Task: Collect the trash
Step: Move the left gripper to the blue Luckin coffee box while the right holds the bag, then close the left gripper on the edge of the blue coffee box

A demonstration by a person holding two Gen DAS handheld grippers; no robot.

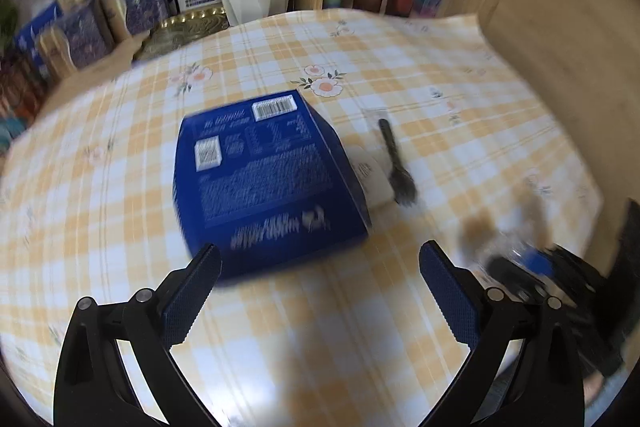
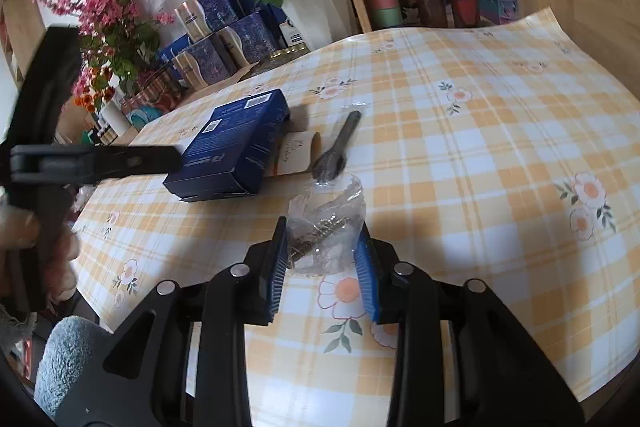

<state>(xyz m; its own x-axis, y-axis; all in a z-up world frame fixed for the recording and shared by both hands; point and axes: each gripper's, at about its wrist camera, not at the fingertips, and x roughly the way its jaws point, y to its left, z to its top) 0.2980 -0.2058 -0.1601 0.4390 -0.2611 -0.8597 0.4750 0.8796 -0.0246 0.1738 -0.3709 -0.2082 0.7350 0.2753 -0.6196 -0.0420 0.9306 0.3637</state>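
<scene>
Checked bench (image 2: 480, 155) carries most trash uncollected: right tool (image 2: 322, 259) pinches a crumpled clear wrapper (image 2: 328, 223), while left tool (image 1: 320, 259) gapes empty near blue box (image 1: 264, 183), paper roll (image 2: 294, 157) and black spoon (image 2: 336, 151) beside it.

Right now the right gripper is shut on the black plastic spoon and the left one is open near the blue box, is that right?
Not quite. The right gripper is shut on a crumpled clear plastic wrapper, not the black plastic spoon, which lies on the tablecloth beyond it, as the right wrist view shows. The left gripper is open near the blue box.
</scene>
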